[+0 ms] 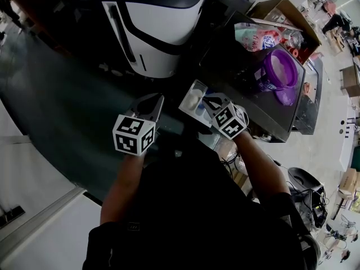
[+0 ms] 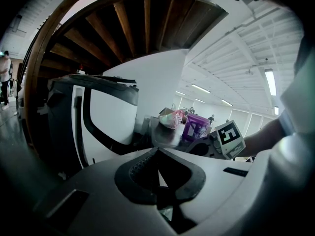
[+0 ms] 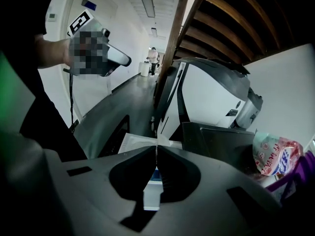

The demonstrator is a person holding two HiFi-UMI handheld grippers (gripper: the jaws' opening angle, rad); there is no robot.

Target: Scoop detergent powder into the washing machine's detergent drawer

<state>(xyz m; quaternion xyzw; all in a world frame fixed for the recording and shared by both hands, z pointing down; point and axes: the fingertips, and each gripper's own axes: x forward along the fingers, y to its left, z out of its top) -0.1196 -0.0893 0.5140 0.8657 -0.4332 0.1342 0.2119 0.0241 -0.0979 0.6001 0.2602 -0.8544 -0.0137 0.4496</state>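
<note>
Left gripper (image 1: 153,104) and right gripper (image 1: 206,101): jaws closed, empty. Drawer (image 1: 190,102) lies just under right jaws; tub (image 1: 279,71) farther right, nearer right gripper

Dim, underexposed foregrounds; ceiling strip lights (image 2: 270,81) flare overhead. Gripper views show strong fisheye curvature, dark vignetted corners and blurred near edges.

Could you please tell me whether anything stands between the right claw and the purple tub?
Nothing visible does. The right claw, shut, is over the drawer; only bare top lies between it and the tub. The bag lies beside that path.
</note>
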